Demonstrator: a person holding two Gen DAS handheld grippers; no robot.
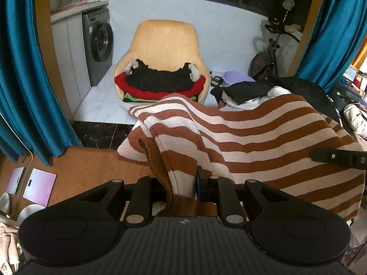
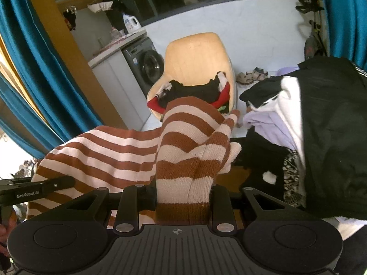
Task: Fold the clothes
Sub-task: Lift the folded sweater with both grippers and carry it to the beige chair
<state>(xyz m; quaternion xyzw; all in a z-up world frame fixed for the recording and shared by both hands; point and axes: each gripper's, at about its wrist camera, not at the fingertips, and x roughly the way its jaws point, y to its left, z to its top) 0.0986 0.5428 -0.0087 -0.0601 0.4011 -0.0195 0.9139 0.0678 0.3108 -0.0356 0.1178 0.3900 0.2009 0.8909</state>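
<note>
Left wrist view: left gripper (image 1: 181,188) clamped on striped sweater (image 1: 252,137), fabric bunched between jaws, rest draped rightward; right gripper finger (image 1: 339,158) pokes in at right edge. Only here: purple basin (image 1: 238,78), exercise bike (image 1: 270,52).

Right wrist view: right gripper (image 2: 183,197) pinching sweater's striped sleeve (image 2: 195,142); left gripper (image 2: 39,188) at left edge. Only here: sandals (image 2: 252,74), black-and-white clothes pile (image 2: 321,126). Both views: tan chair (image 2: 197,57) with folded clothes. Both grippers angled downward.

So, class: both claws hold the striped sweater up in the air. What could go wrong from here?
1. The left claw pinches only a narrow bunch of sweater, which might slip out.
2. The loose sleeve hangs toward the unfolded pile and could snag or drag it.
3. Fabric bunched in the right claw may leave a crooked fold.
</note>
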